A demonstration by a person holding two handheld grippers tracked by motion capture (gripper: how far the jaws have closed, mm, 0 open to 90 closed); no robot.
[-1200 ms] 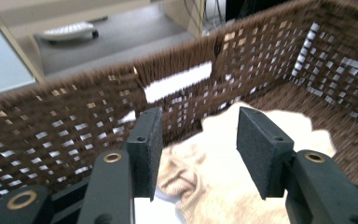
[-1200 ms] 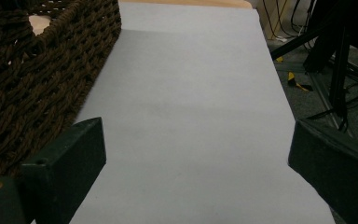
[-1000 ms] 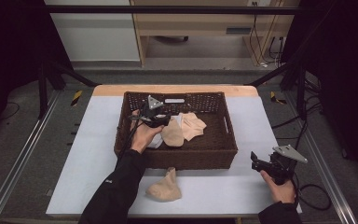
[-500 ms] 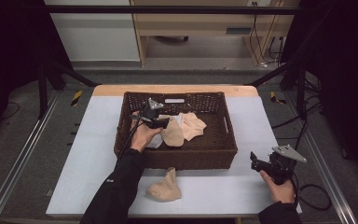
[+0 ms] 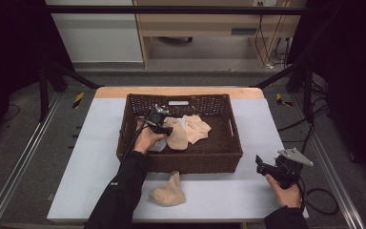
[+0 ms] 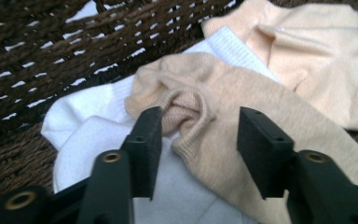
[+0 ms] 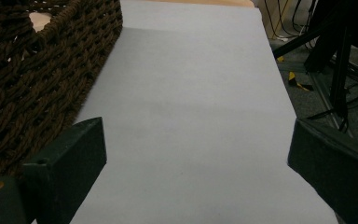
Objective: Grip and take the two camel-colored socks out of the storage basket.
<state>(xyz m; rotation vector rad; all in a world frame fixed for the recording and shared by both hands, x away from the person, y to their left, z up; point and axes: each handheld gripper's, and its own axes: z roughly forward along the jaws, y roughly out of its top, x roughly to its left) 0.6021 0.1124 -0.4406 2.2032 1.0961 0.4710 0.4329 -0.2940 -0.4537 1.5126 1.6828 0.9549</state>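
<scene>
A: Tan sock [image 6: 242,116] — knit, soft, cuff bunched into a fold. Lies in the wicker basket [image 5: 228,157], left of middle, partly over a white sock [image 6: 88,121].

B: Left gripper [image 6: 198,140]?

A: Jaws parted, one each side of the bunched cuff. Pads stand clear of the fabric, nothing pinched. In the high view the left gripper [image 5: 158,120] is down inside the basket, toward its far left.

B: What else is in the basket?

A: A paler peach sock [image 6: 307,60] to the right of the tan one, edges touching. So three socks inside: white, tan, peach. Basket is dark brown weave, rectangular, a handle slot in the far wall.

B: Anything outside it?

A: One more tan sock [image 5: 168,191], crumpled, on the grey table mat [image 5: 219,200], just near of the basket's near wall.

B: Right gripper [image 5: 265,168]?

A: Held low over the mat's near right corner, well apart from the basket. Jaws spread wide, holding nothing; bare mat between them.
</scene>
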